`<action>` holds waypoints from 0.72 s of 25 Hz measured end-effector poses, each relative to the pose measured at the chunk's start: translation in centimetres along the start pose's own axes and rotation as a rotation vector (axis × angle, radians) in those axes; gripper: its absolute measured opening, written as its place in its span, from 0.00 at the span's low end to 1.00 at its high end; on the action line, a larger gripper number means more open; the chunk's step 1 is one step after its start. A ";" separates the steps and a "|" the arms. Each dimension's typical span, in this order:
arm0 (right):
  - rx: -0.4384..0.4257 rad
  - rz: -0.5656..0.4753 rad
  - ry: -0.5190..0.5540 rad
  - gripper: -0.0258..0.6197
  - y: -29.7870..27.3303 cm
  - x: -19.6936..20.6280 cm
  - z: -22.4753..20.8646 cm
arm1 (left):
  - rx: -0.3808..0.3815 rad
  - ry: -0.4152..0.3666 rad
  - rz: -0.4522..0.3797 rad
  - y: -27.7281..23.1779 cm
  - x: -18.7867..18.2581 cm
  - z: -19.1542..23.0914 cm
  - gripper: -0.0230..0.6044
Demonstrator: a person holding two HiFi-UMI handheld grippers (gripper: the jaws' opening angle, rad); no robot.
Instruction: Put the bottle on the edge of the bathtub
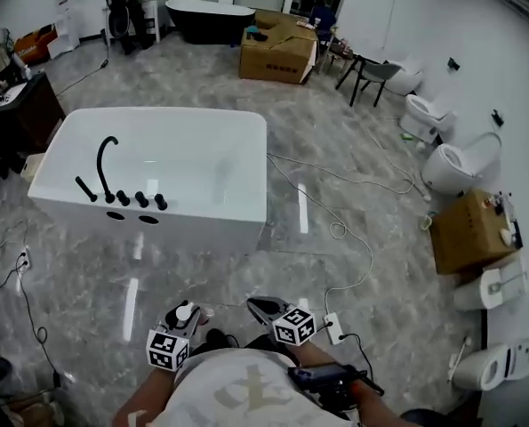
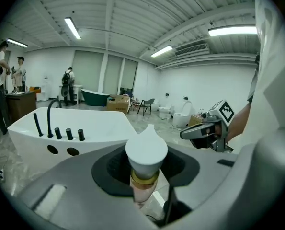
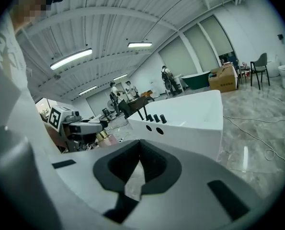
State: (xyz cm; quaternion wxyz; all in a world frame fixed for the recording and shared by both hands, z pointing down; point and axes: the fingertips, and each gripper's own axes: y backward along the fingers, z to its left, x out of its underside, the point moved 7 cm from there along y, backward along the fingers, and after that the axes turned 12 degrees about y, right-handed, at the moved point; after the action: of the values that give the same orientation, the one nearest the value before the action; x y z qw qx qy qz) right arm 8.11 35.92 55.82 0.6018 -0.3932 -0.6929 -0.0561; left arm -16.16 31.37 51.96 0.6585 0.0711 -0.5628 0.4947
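Left gripper (image 2: 145, 178) clamps the white-capped bottle (image 2: 146, 153), right gripper (image 3: 139, 170) closed and empty; carry it upright to the bathtub (image 2: 100, 127) rim ahead.

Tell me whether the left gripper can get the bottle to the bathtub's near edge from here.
Probably yes, after stepping closer: the left gripper holds the bottle, and only open floor lies between it and the bathtub rim.
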 end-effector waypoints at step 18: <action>0.057 0.007 -0.039 0.05 3.0 2.4 -0.7 | 0.009 0.013 0.033 -0.3 1.8 -3.7 0.27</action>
State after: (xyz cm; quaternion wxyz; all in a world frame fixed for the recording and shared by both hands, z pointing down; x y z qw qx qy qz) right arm 10.62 38.73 56.97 0.5993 -0.3793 -0.7045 -0.0267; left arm -13.66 34.60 52.25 0.6533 0.0613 -0.5576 0.5084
